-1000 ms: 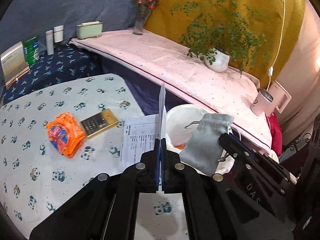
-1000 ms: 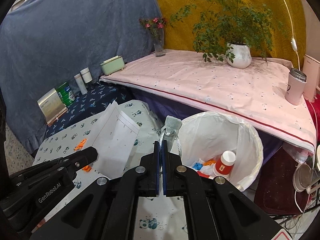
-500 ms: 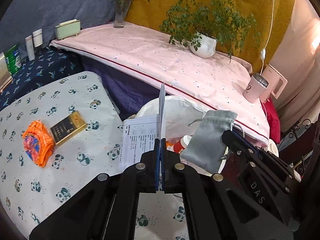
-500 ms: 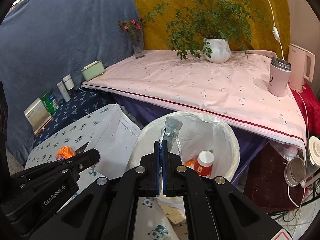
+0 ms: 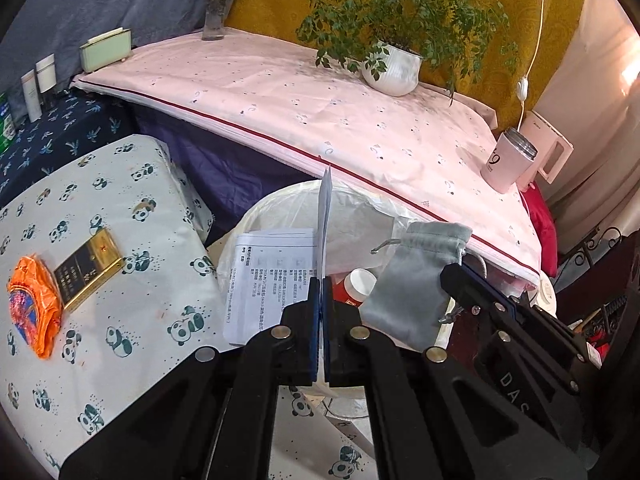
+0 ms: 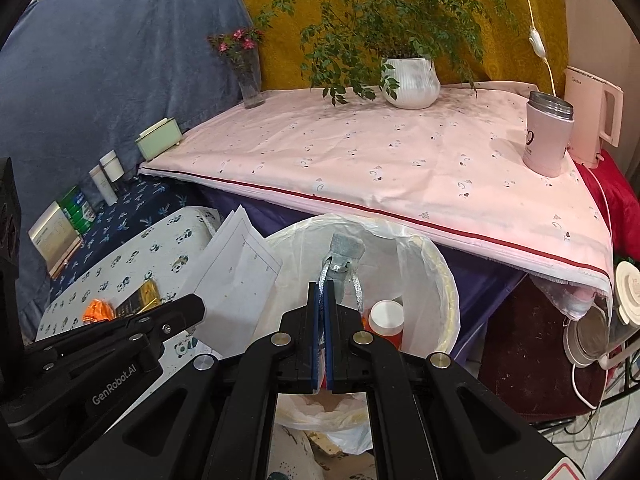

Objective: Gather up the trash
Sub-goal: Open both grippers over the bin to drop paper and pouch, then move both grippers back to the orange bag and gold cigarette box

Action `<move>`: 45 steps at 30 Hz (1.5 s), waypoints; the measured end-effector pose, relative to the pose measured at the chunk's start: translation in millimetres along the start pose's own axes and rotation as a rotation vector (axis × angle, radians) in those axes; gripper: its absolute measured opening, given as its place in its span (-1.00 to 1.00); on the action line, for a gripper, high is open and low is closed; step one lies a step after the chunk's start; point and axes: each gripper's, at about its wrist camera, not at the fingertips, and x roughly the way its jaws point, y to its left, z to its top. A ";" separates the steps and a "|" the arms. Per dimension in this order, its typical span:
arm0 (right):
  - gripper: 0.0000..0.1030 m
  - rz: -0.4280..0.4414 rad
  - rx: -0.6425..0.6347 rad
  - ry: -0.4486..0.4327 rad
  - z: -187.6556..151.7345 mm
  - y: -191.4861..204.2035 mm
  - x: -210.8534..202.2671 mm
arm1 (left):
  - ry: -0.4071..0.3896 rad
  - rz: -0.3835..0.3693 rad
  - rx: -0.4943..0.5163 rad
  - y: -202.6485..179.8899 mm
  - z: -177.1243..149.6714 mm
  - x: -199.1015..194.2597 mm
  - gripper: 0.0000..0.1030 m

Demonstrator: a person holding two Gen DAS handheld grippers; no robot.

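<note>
My left gripper (image 5: pixel 321 284) is shut on a folded white printed paper (image 5: pixel 276 276), which hangs at the near left rim of the white-lined trash bin (image 5: pixel 280 208). Just to its right, my right gripper (image 5: pixel 454 270) is shut on a grey drawstring pouch (image 5: pixel 416 280) held over the bin's mouth. In the right wrist view the right gripper (image 6: pixel 321 290) pinches the pouch (image 6: pixel 346 248) and its silver cord above the bin (image 6: pixel 448 280); the paper (image 6: pixel 236 268) stands to its left in the left gripper (image 6: pixel 192 304). A red cup with a white lid (image 6: pixel 386 316) lies inside the bin.
An orange wrapper (image 5: pixel 34 300) and a gold-and-black box (image 5: pixel 88 274) lie on the panda-print cloth (image 5: pixel 120 340) to the left. Behind the bin runs a pink-covered shelf (image 5: pixel 320 120) bearing a potted plant (image 5: pixel 394 68), a vase (image 5: pixel 216 8), a tumbler (image 5: pixel 508 164) and a kettle (image 6: pixel 592 116).
Both grippers moved right, off the panda cloth and toward the bin, sinking a little. The paper and the pouch now hang over the bin's opening. Both stayed shut.
</note>
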 end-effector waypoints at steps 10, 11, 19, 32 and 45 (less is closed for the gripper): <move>-0.88 -0.008 0.009 0.017 3.8 -5.6 15.9 | -0.024 0.020 -0.048 9.1 1.1 8.2 0.03; -0.87 -0.007 0.013 0.013 3.7 -5.1 15.5 | -0.021 0.024 -0.046 11.1 0.9 8.3 0.04; -0.52 0.011 0.011 0.004 5.7 5.9 13.1 | -0.047 0.079 -0.102 37.0 -0.5 -3.5 0.37; -0.12 0.051 -0.063 0.003 -1.7 62.5 1.7 | -0.087 0.216 -0.204 106.2 -19.4 -41.0 0.61; -0.04 0.137 -0.152 0.084 -30.6 146.1 20.4 | -0.089 0.370 -0.351 206.2 -48.3 -67.6 0.70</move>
